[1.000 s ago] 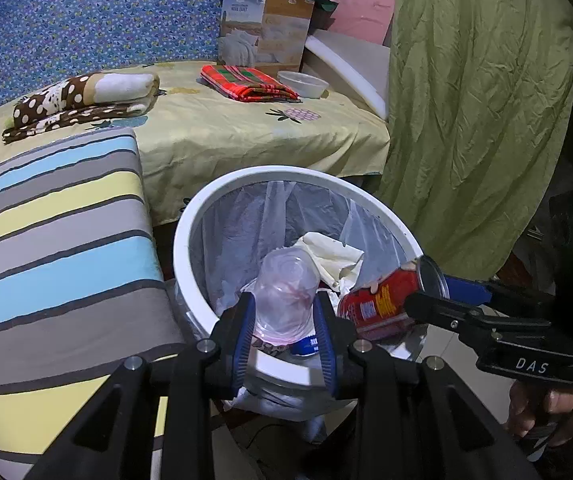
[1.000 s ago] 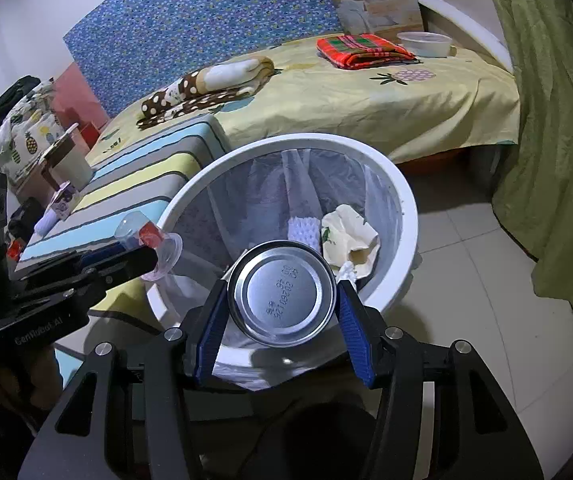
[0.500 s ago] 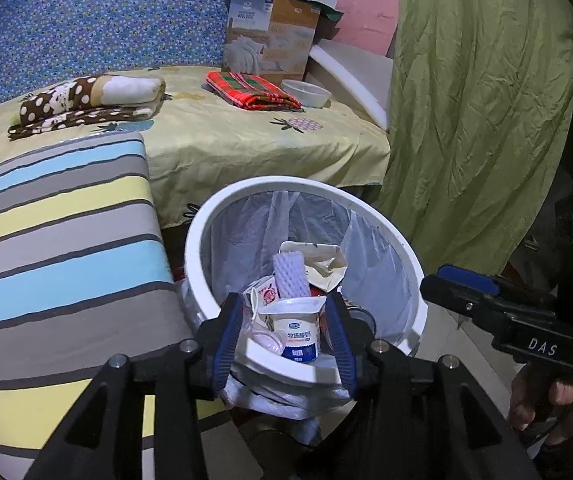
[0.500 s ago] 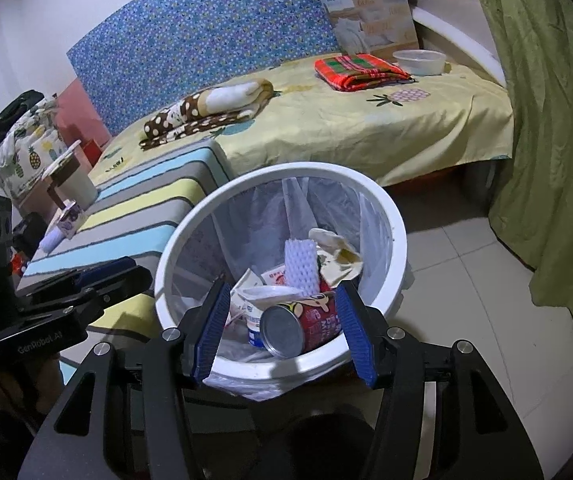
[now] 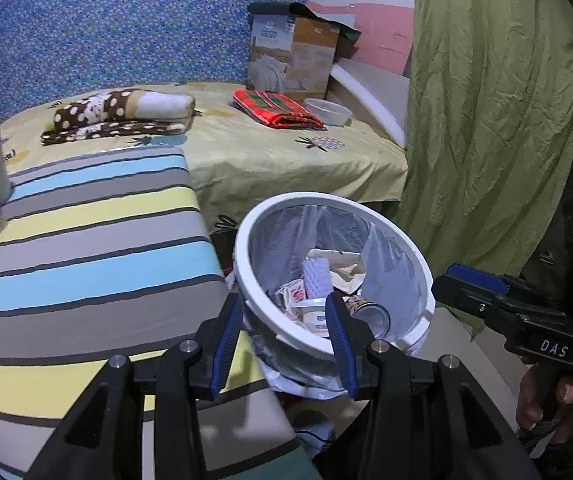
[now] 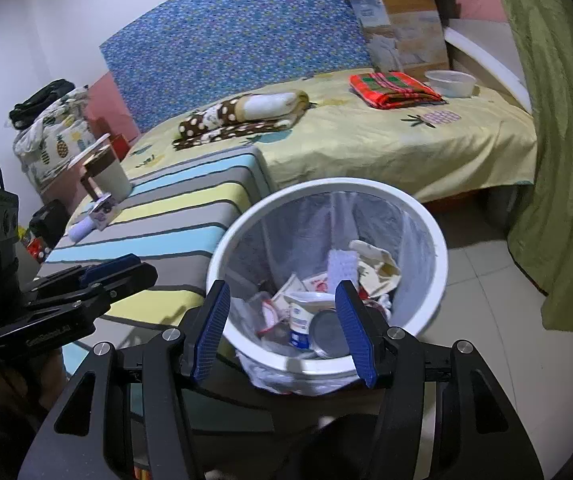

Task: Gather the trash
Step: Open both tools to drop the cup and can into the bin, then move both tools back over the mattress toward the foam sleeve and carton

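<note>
The white trash bin (image 6: 438, 240), lined with a clear bag, stands on the floor just beside the striped cushion (image 5: 86, 240) and in front of the bed (image 6: 406, 140); it contains the red can (image 6: 328, 334), a yogurt cup (image 6: 302, 312), a clear plastic cup (image 6: 264, 308), a white foam block (image 6: 342, 266) and crumpled paper (image 6: 378, 268). Both carried items therefore count as deposited; what remains, as far as the views show, is judged to be the small packet (image 6: 102, 206) and a white roll (image 6: 80, 230) at the far end of the cushion, beside a beige cup (image 6: 112, 178), if these are trash at all. The left gripper (image 5: 284, 344) is released with nothing between its pads, and the bin rim shows through the gap. The right gripper (image 6: 284, 330) is likewise released and empty. Compared with one second ago, the clear cup has left the left jaws, which widened as it dropped, and the red can has left the right jaws; both now lie in the bin. Both grippers sit farther back from the bin and higher, so more of the cushion and floor (image 6: 486, 280) is exposed
</note>
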`<state>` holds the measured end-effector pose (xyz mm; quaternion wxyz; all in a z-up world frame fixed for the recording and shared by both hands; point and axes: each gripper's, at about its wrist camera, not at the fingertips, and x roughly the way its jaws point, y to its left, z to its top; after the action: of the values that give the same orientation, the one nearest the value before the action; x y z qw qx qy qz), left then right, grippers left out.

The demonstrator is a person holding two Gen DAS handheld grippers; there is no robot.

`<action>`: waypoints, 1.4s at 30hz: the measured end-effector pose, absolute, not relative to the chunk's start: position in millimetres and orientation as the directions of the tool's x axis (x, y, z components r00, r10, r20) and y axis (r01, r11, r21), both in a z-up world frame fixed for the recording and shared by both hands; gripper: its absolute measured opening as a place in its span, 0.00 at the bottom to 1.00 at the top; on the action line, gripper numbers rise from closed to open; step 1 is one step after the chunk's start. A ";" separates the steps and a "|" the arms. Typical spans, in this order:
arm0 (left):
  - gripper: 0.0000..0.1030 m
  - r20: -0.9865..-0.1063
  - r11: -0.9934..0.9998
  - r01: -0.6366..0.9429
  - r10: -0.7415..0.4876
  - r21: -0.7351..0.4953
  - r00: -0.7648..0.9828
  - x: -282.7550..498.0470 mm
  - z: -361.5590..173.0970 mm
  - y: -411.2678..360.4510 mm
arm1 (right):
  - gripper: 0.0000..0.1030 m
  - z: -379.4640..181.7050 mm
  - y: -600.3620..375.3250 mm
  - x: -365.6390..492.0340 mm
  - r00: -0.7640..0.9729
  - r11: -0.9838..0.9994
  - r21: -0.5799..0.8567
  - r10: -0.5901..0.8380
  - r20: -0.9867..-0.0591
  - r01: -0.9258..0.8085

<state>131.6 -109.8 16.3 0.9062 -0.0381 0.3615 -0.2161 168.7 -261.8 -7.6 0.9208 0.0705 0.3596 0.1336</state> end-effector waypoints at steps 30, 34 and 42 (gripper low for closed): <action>0.43 -0.615 0.969 0.158 -0.241 -0.188 0.751 99.1 31.2 -24.0 | 0.55 14.6 -193.8 176.6 0.673 0.884 0.188 0.451 -0.585 -0.429; 0.43 -0.622 0.974 0.122 -0.215 -0.190 0.753 99.0 27.6 -9.6 | 0.55 14.9 -179.7 181.1 0.648 0.861 0.190 0.484 -0.588 -0.471; 0.43 -0.627 0.981 0.057 -0.162 -0.185 0.762 98.7 24.9 20.0 | 0.55 25.2 -160.6 190.3 0.627 0.830 0.165 0.518 -0.582 -0.533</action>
<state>98.7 20.0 24.9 0.9353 -0.0775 0.3402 -0.0584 190.3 -160.6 25.2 0.9019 -0.0117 0.3187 0.2914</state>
